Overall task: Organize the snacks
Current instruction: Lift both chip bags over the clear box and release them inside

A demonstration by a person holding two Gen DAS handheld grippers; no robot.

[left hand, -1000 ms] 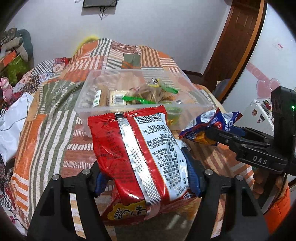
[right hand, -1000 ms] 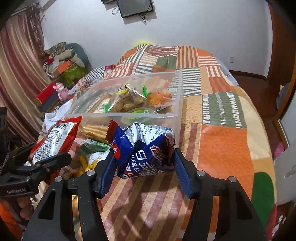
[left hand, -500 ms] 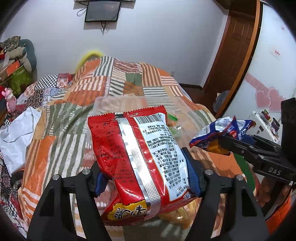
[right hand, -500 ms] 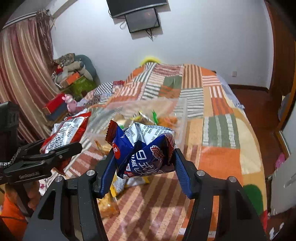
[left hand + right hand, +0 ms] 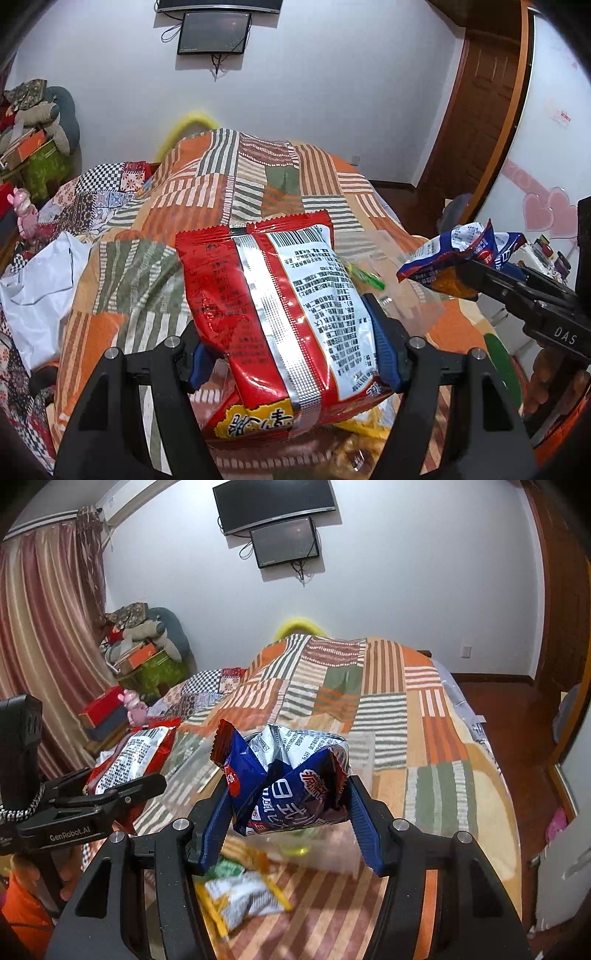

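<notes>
Patchwork bedspread (image 5: 384,709) lies beyond loose snack packets (image 5: 243,901) and blurred clear bin (image 5: 364,753)

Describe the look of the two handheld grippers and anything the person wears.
Both are black angular frames with silver screws and ribbed blue fingers. The left gripper reads "GenRobot.AI" on its side and has a braided black-and-white cord; the right gripper reads "DAS". An orange sleeve shows below the left one.
</notes>
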